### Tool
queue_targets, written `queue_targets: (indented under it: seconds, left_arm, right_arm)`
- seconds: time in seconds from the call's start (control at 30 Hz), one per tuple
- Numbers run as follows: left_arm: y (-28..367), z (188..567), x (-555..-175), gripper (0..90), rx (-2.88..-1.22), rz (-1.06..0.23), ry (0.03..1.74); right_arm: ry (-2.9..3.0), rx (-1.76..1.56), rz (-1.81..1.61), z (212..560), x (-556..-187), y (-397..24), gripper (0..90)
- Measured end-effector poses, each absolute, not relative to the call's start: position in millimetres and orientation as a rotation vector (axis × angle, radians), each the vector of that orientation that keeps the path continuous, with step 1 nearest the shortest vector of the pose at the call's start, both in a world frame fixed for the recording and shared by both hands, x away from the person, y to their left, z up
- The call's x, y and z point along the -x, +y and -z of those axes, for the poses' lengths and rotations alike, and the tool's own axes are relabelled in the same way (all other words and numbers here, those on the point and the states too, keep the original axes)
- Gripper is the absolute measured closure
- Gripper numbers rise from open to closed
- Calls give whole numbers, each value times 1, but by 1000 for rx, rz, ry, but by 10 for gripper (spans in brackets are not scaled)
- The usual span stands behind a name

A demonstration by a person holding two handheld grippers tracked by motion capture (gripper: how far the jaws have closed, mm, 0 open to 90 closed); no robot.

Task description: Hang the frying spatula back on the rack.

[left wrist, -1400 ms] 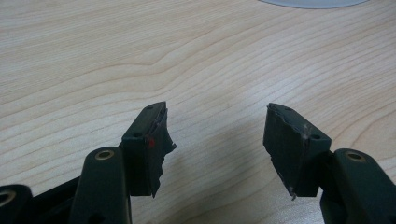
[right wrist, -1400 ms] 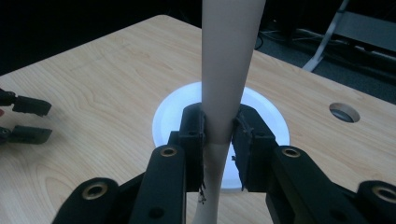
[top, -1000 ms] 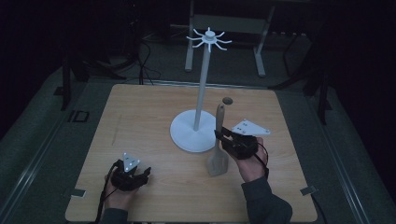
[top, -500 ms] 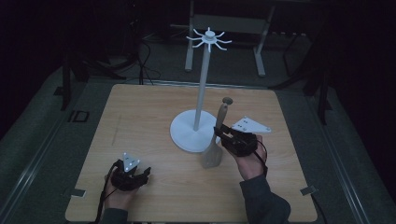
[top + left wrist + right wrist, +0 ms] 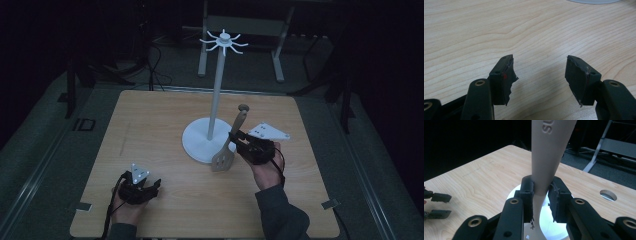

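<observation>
**Spatula clamped, hook stand right there**

Right gripper (image 5: 235,138) is pinching the spatula (image 5: 230,144) on its narrow neck, jaws tight on both sides; it stands near upright, handle tip at 12, slotted blade at 6, over the table (image 5: 150,130) at about 4 o'clock from the stand (image 5: 215,100). Looks like stiff, light, smooth plastic, so probably a bit slippery; the neck seems the sane spot to hold. Left gripper (image 5: 150,186) sits spread wide with nothing in it, way off at 8 o'clock. No containers anywhere, just the stand's bare hooks up top
</observation>
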State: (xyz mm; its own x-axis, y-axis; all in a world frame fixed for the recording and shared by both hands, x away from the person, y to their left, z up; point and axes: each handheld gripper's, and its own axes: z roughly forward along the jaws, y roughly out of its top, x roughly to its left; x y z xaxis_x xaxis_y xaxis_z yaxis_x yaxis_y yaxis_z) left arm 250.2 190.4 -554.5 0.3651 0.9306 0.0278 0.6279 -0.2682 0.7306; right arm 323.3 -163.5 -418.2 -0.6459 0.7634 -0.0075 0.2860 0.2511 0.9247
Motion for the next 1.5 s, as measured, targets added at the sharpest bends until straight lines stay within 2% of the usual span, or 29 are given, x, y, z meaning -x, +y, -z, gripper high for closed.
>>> queue_targets:
  seconds: [0.53,1.5]
  left_arm:
    - [190,555,-250,405,-1995,-616,1345]
    - [190,555,-250,404,-2003,-613,1345]
  right_arm:
    - [2031,-929,-1408,407,-327,-166,745]
    - [1997,-867,-1411,367,-352,-167,746]
